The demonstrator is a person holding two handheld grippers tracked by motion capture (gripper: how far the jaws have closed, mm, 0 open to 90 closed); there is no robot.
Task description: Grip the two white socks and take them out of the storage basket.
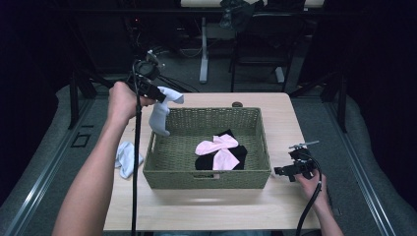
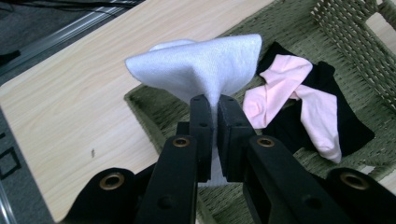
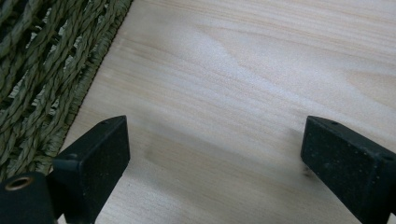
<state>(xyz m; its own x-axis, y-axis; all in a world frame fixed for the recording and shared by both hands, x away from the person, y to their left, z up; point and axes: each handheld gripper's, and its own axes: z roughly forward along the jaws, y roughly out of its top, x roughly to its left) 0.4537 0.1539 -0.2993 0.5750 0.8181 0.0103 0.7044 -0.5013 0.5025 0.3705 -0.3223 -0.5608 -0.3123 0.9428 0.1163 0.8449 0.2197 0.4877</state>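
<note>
The left hand (image 1: pixel 121 101) is raised on an outstretched forearm, its left gripper (image 2: pixel 211 105) pinched closed with cloth between the fingers (image 2: pixel 201 122). The right hand (image 1: pixel 311 186) sits low, its right gripper (image 3: pixel 212 154) spread wide, holding nothing.

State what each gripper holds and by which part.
The left gripper pinches a white sock at a bunched fold near its middle, above the basket's corner. The right gripper holds nothing; its fingers are spread over the table.
</note>
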